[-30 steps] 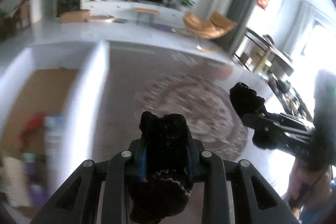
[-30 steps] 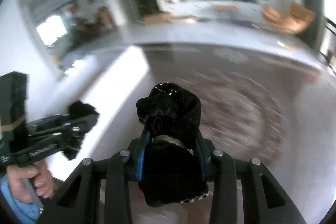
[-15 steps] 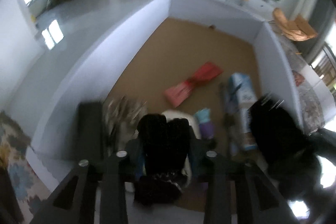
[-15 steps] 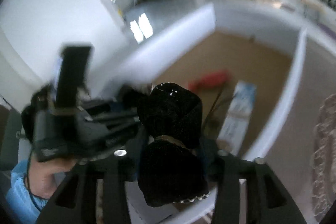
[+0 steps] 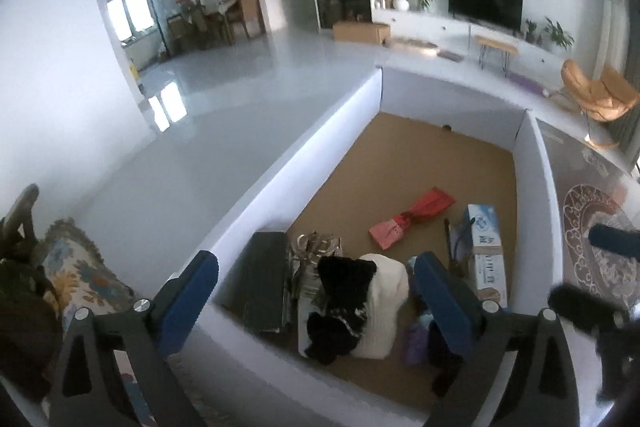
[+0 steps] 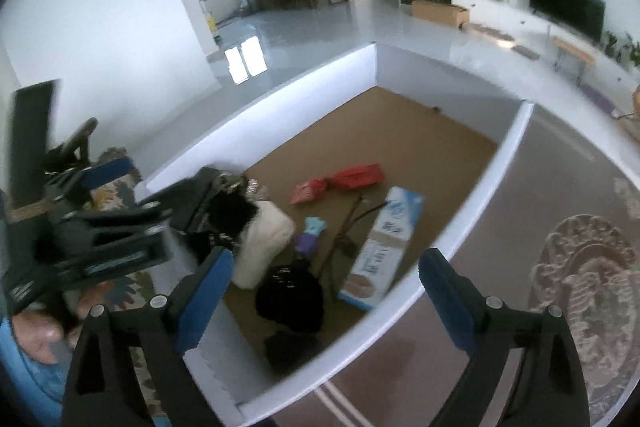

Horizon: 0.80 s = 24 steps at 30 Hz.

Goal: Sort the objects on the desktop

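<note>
- Left wrist view: left gripper [image 5: 316,287] hangs over the white-walled box [image 5: 296,163]. Its jaws have just been opening and stand wide, gripping nothing.
- Between the blue pads, down in the box, a black glove [image 5: 340,303] lies partly on a white bundle [image 5: 384,307]. A red packet [image 5: 412,219] and a blue-white carton [image 5: 486,259] lie beyond the bundle on the brown box floor.
- Right wrist view: right gripper [image 6: 326,291] is above the near corner of the same box [image 6: 480,195]. Its jaws have also just been opening; they are wide apart and hold nothing.
- Second black glove [image 6: 290,297] lies on the box floor between the white bundle [image 6: 264,239] and the carton [image 6: 380,251].
- Left gripper [image 6: 108,223] shows at the left, over the box edge.
</note>
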Available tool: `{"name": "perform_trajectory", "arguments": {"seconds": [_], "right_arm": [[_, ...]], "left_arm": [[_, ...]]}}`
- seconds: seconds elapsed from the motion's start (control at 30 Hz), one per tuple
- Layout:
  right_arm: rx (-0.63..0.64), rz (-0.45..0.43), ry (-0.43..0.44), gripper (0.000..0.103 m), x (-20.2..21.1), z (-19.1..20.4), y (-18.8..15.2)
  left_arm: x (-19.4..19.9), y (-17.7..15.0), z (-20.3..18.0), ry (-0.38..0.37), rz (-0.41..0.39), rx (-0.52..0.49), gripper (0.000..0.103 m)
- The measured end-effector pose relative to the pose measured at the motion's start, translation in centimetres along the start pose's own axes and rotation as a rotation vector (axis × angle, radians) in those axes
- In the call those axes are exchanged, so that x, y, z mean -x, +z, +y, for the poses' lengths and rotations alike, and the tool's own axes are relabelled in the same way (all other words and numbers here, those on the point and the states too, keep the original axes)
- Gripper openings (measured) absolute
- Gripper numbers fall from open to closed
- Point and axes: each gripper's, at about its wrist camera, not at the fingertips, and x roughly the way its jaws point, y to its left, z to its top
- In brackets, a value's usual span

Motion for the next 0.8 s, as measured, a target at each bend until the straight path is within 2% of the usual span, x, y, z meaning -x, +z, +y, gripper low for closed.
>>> {"name": "perform_trajectory", "arguments": {"seconds": [0.1, 0.17, 0.37, 0.6, 0.8], "right_arm": [[-0.006, 0.022, -0.024, 0.094, 0.0, -0.7, -0.1], [0.000, 0.041, -0.036, 0.094, -0.4, -0.7, -0.4], [0.061, 0.090, -0.086, 0.095, -1.1, 0.4, -1.0], [0.075, 0.089, -0.094, 0.095, -1.2, 0.6, -1.0], [0.066, 0.089, -0.094, 0.094, -1.2, 0.4, -0.9]], "left_arm": [[0.7, -1.0, -0.9, 0.041, 0.001, -0.015, 0.100], [0.9, -1.4, -1.4, 0.011, 0.012, -0.034, 0.100], [1.3, -2.1, -1.2, -0.049, 0.009, 0.025, 0.100], [2.0, -1.8, -0.9, 0.004, -0.050, 0.037, 0.100], [1.7, -2.0, -1.0, -0.007, -0.041, 0.041, 0.100]]}}
